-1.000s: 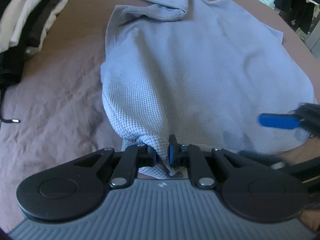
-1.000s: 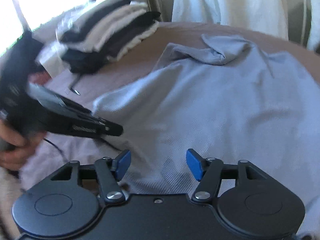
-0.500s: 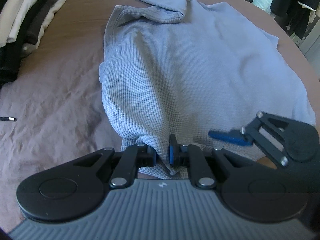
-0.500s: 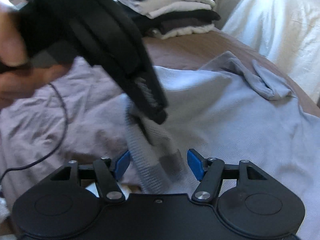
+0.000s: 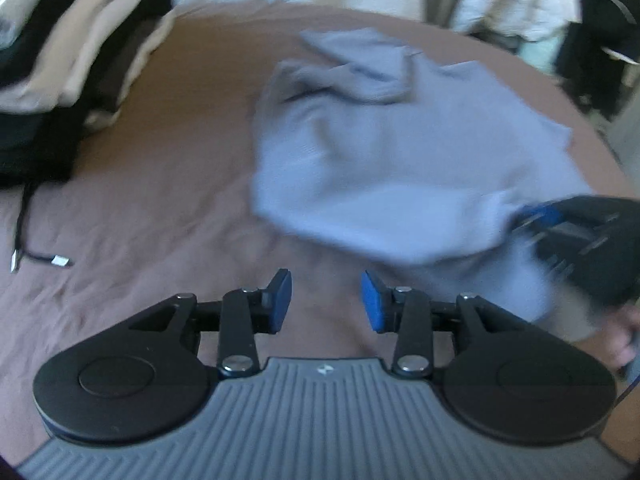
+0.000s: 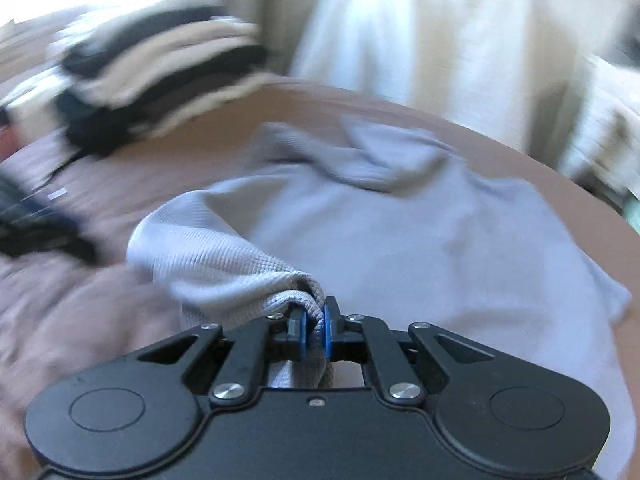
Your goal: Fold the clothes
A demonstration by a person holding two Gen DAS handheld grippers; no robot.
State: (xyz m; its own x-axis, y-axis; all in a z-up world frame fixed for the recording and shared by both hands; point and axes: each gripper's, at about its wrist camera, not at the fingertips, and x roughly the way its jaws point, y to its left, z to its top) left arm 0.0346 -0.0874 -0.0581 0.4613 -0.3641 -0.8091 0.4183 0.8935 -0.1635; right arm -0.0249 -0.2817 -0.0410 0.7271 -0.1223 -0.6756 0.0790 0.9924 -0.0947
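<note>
Hem handed over since half a second ago: the left gripper (image 5: 326, 300), which had the shirt's near edge pinched, now has its blue pads spread wide with only the brown bedsheet (image 5: 160, 208) between them. The right gripper (image 6: 314, 334), open before, is now clamped tight on a bunched fold of the shirt (image 6: 400, 240), cloth squeezed between its pads and trailing down behind them.

Seen from the left gripper, the grey-blue shirt (image 5: 400, 168) lies ahead and to the right, mostly flat on the sheet, collar end farthest away; its near corner is lifted off the bed toward the right gripper (image 5: 536, 216), which sits at the far right, blurred. A stack of folded clothes (image 5: 80, 72) stands ahead to the left, well apart from the shirt. A dark cord (image 5: 24, 220) trails on the sheet to the near left.

From the right gripper, the lifted fold rises left of the pads; the stack (image 6: 160, 80) is far ahead-left. Both views blurred.
</note>
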